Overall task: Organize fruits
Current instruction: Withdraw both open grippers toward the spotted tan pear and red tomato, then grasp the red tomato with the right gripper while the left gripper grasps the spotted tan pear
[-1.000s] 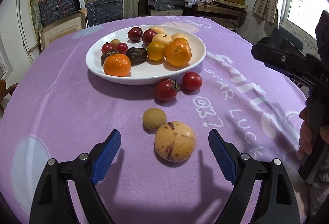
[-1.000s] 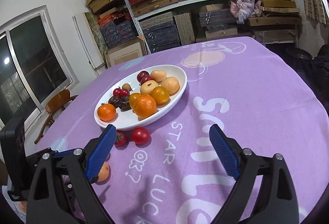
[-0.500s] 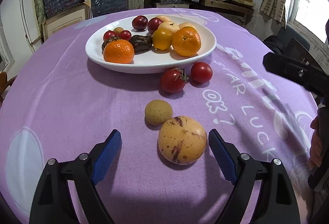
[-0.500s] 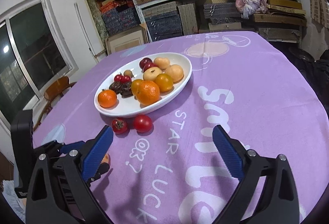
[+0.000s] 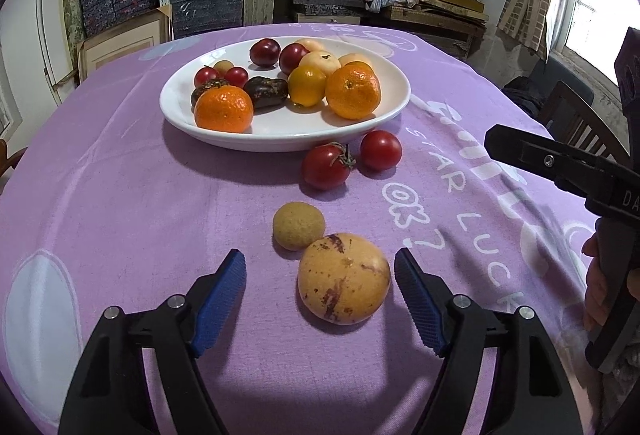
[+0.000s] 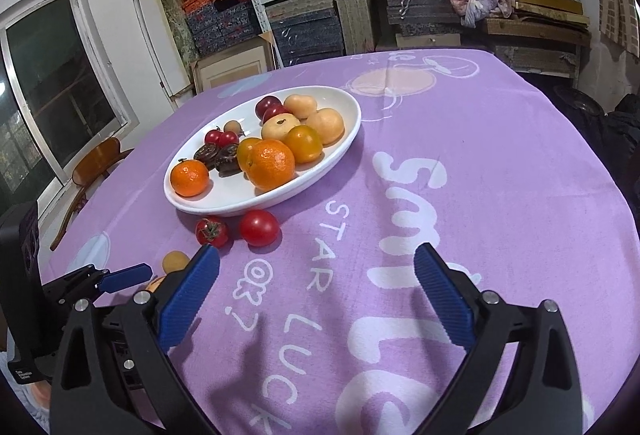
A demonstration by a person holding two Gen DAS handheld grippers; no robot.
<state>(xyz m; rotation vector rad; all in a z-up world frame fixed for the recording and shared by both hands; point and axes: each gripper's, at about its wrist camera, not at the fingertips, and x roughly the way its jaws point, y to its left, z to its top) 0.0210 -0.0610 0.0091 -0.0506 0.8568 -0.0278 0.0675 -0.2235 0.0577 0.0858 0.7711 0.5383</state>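
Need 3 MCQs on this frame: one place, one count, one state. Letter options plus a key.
1. Where is the spotted yellow fruit?
A. on the plate
B. on the cloth between the left gripper's fingers
C. on the shelf

2. How many red tomatoes lie on the cloth beside the plate?
A. two
B. four
C. none

3. What state is the right gripper in?
A. shut on a tomato
B. shut on an orange
C. open, nothing between its fingers

Key: 1 B, the left gripper has a blue finger on either side of the fruit, neither pressing on it. 2 A, one tomato with a stem and one without. 3 C, only cloth shows between the fingers.
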